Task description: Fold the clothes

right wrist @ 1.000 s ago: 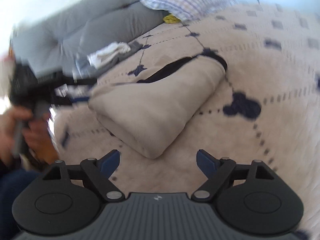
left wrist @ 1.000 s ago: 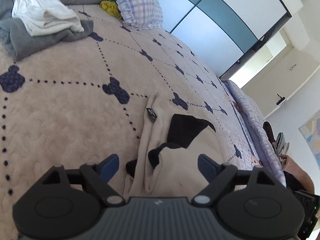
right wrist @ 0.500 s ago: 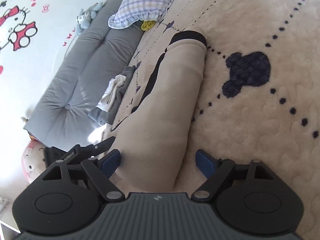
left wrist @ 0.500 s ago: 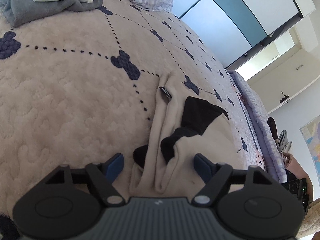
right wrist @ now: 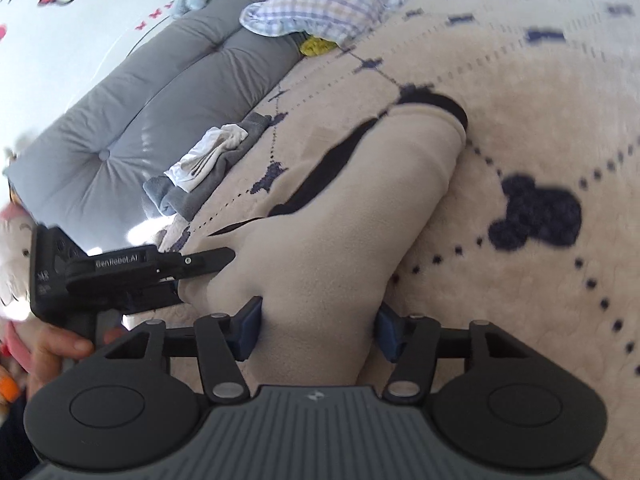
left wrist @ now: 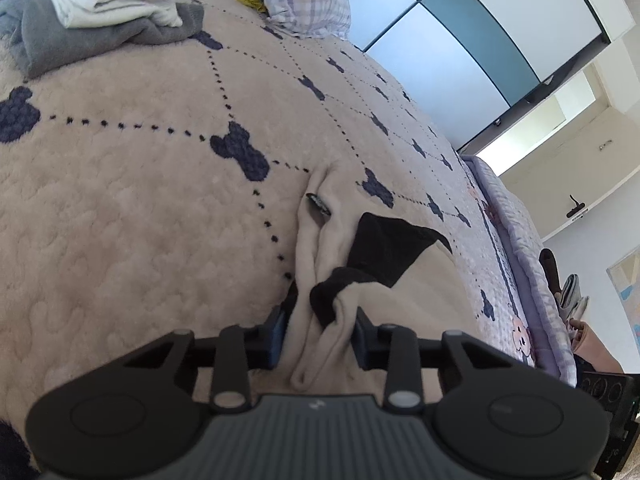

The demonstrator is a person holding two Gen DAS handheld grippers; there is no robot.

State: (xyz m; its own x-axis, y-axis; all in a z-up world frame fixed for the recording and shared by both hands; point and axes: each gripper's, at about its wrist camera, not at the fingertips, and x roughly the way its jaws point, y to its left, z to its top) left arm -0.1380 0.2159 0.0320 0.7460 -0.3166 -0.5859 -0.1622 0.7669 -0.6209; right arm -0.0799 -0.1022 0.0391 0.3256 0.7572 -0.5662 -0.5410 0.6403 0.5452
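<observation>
The left gripper [left wrist: 318,334] has just been closing and is narrowed onto a bunched fold of the beige garment [left wrist: 384,312], its pads pressed against the cloth. The right gripper [right wrist: 318,328] has also been closing; the thick folded end of the same garment [right wrist: 344,240] is clamped between its blue pads. The garment lies near the bed's near edge, on a cream blanket [left wrist: 120,220] dotted with navy motifs. A grey headboard [right wrist: 132,120] and a checked pillow [right wrist: 320,4] are seen at the bed's far end.
</observation>
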